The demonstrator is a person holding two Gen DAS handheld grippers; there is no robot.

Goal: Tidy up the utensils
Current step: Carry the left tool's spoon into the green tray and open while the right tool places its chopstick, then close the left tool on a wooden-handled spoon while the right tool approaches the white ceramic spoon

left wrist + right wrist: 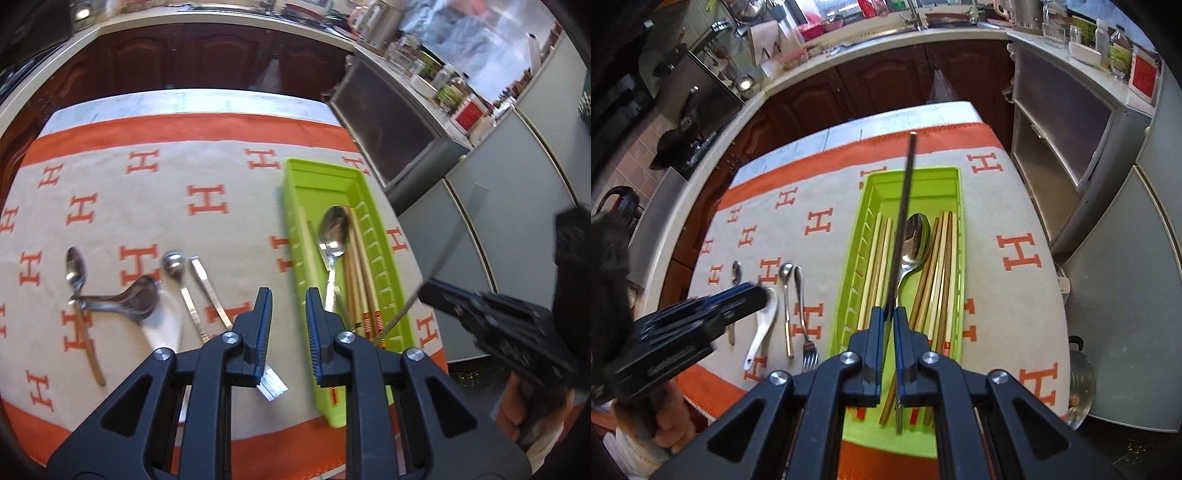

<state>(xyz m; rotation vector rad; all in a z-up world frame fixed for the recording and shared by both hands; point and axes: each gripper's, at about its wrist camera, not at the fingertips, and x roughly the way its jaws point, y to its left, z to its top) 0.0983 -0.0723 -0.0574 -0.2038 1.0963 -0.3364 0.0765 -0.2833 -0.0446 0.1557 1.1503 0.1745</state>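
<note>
A green tray (955,177) on the H-patterned cloth (1015,206) holds a steel spoon (916,236) and several wooden chopsticks (942,266). My right gripper (888,314) is shut on a thin dark chopstick (905,206) that slants over the tray; the chopstick (439,254) also shows from the left. My left gripper (289,306) hangs just left of the tray (295,206), jaws slightly apart with nothing between them. Left of it lie a fork (805,332), a small spoon (173,263), a white ceramic spoon (166,325), a dark ladle-like spoon (136,299) and a wooden-handled spoon (75,266).
Dark wood cabinets (221,55) and a cluttered counter (886,33) curve behind the table. A grey shelf unit (1063,122) and a fridge door (1126,295) stand to the right, with a steel pot (1078,376) on the floor. A person's hand (517,406) holds the right gripper.
</note>
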